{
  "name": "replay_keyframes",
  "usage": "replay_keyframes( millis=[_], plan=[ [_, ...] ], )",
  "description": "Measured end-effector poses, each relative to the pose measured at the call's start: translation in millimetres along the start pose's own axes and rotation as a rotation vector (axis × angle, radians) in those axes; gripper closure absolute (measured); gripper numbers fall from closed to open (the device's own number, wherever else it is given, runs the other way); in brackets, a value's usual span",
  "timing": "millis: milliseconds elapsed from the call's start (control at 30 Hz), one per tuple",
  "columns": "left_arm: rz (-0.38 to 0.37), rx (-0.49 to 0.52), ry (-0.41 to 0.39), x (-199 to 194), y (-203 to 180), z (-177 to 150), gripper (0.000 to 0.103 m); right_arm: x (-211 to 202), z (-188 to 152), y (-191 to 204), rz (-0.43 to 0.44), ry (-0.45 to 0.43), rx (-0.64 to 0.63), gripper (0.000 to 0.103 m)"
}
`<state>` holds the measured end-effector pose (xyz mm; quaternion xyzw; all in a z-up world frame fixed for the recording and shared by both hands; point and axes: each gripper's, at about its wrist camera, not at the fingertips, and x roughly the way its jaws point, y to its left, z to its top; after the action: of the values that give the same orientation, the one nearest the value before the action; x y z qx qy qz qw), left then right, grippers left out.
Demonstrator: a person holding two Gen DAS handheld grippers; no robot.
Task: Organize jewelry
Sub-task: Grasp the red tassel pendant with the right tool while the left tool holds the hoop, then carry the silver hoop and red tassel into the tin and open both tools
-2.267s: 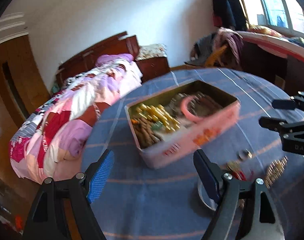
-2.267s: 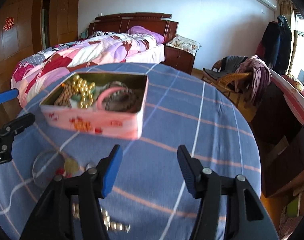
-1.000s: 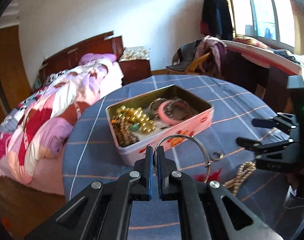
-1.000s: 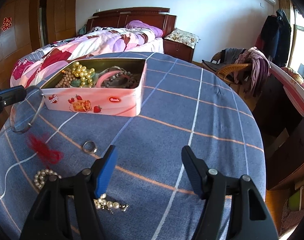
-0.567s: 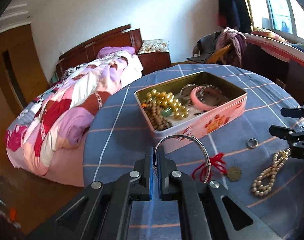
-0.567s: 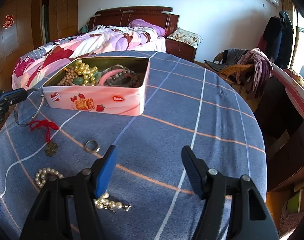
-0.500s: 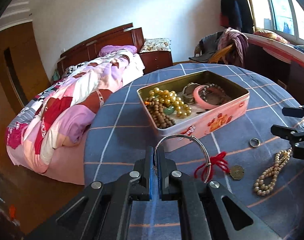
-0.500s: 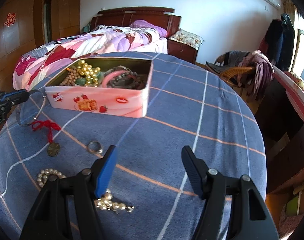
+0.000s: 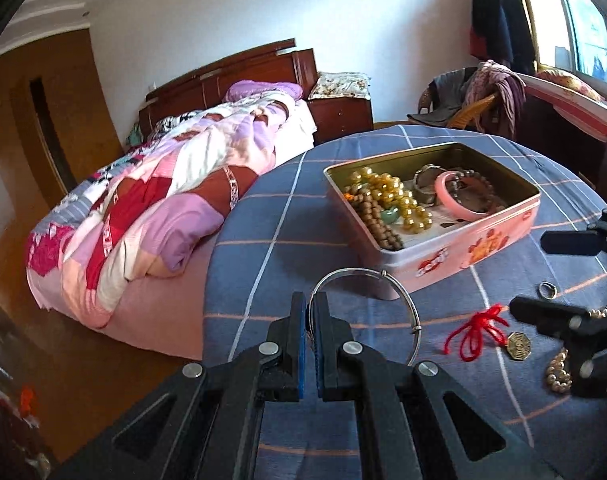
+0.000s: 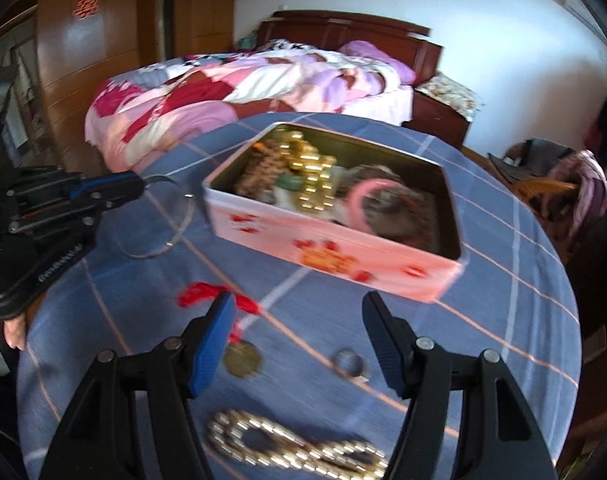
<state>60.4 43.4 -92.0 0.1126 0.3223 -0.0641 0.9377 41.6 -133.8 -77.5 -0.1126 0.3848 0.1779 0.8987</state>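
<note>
My left gripper (image 9: 310,312) is shut on a thin silver bangle (image 9: 377,274) and holds it just in front of the pink tin box (image 9: 463,246), which holds gold beads, brown beads and a pink bangle. In the right wrist view the left gripper (image 10: 137,186) holds the bangle (image 10: 175,236) left of the tin (image 10: 335,248). My right gripper (image 10: 299,336) is open and empty above a bronze coin on red cord (image 10: 242,358), a small ring (image 10: 348,362) and a pearl strand (image 10: 295,450).
The round table has a blue checked cloth (image 9: 287,216). A bed with a pink patchwork quilt (image 9: 163,200) lies beyond the table's left edge. A chair with clothes (image 9: 479,96) and a window stand at the back right.
My left gripper closed on the silver bangle, lifted it and now holds it near the tin. My right gripper has swung left and lower, over the coin, ring and pearls.
</note>
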Motion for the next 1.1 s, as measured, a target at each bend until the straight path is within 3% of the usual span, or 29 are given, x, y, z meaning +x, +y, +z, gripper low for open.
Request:
replay_keyframes(
  millis=[267, 433, 500, 1100],
  plan=[
    [-0.072, -0.077, 0.059, 15.4, 7.0, -9.9, 0.101, 31.1, 4.3, 16.2, 0.052, 0.091, -0.030, 0.039],
    [-0.076, -0.071, 0.057, 15.1, 3.2, -10.7, 0.101, 38.2, 2.5, 15.7, 0.105, 0.131, -0.014, 0.067],
    [-0.080, -0.069, 0.055, 14.4, 1.9, -10.4, 0.101, 35.2, 0.4, 17.7, 0.109, 0.128, -0.024, 0.093],
    [-0.101, -0.054, -0.038, -17.5, -4.5, 8.5, 0.101, -19.3, 4.1, -7.5, 0.043, -0.061, 0.061, 0.098]
  ],
)
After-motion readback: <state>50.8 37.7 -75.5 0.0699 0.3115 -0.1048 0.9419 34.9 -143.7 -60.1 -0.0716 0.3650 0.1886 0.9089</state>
